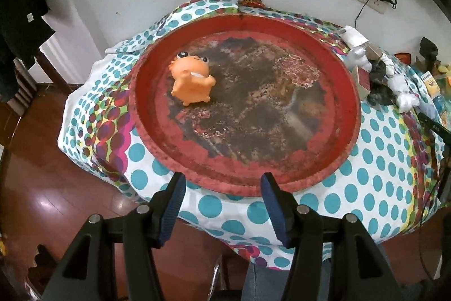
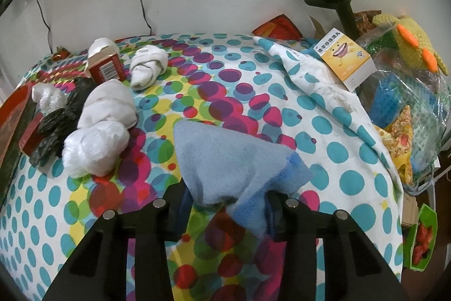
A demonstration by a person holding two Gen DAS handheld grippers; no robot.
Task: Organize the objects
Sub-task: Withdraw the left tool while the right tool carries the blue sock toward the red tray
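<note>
While the right tongs (image 2: 225, 199) sit clamped on the blue cloth (image 2: 225, 160), the tray (image 1: 152, 131) holding the orange toy (image 1: 191, 81) lies left of the sock pile (image 2: 104, 114), nearer the spread, empty left tongs (image 1: 222, 188).

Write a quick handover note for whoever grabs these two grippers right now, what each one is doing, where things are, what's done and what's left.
Left gripper: open, empty, at the near rim of the red tray.
Right gripper: shut on the blue cloth, over the dotted tablecloth.
Done: orange toy sits in the tray.
Left, probably: the cloth, then the white bundles, black bag and red box beside the tray.
</note>
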